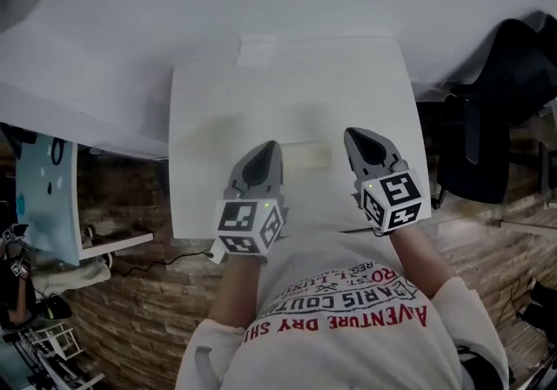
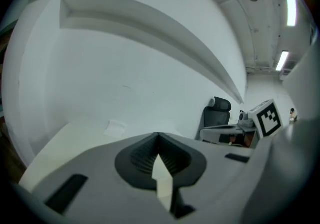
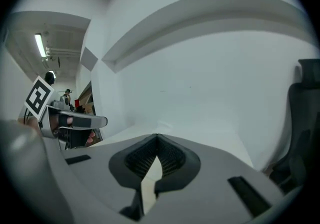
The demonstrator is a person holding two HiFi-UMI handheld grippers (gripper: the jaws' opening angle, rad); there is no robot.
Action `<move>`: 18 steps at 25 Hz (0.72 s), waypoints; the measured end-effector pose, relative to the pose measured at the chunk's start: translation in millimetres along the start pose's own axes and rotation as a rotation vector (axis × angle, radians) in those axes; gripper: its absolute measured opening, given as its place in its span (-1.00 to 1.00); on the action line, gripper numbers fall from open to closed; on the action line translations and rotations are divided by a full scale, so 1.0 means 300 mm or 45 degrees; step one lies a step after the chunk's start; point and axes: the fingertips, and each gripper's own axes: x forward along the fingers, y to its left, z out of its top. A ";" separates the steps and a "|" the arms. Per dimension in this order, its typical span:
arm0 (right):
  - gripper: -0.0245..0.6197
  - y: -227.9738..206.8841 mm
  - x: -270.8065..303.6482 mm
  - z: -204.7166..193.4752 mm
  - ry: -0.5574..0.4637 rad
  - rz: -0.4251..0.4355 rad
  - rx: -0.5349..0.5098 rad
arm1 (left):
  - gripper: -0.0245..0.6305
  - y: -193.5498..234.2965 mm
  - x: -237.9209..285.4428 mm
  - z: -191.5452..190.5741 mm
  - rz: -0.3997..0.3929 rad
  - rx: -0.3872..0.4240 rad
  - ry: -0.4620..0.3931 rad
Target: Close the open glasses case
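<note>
On the white table (image 1: 209, 118) a pale cream oblong thing (image 1: 306, 153), faint against the tabletop, lies between my two grippers. It may be the glasses case; I cannot tell whether it is open or closed. My left gripper (image 1: 271, 147) is just left of it, jaws closed to a point and empty. On its other side, my right gripper (image 1: 352, 132) is also shut and empty. In the left gripper view the left gripper (image 2: 158, 136) has its jaws meeting over bare table, and the right gripper (image 3: 156, 137) looks the same in its own view. Neither gripper view shows the case.
A white paper label (image 1: 257, 50) lies at the table's far edge, against the white wall. A black office chair (image 1: 496, 118) stands right of the table. A light blue board (image 1: 48, 197) and cables stand at the left on the brick-patterned floor.
</note>
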 end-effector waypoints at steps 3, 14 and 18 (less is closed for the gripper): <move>-0.89 0.011 -0.046 0.074 -0.087 -0.021 -0.022 | -0.93 -0.028 -0.026 0.056 -0.015 0.050 -0.059; -0.89 0.066 -0.095 0.129 -0.153 -0.004 -0.031 | -0.93 -0.075 -0.092 0.129 -0.026 0.130 -0.166; -0.89 0.073 -0.092 0.144 -0.164 -0.001 -0.049 | -0.93 -0.074 -0.094 0.143 -0.023 0.126 -0.171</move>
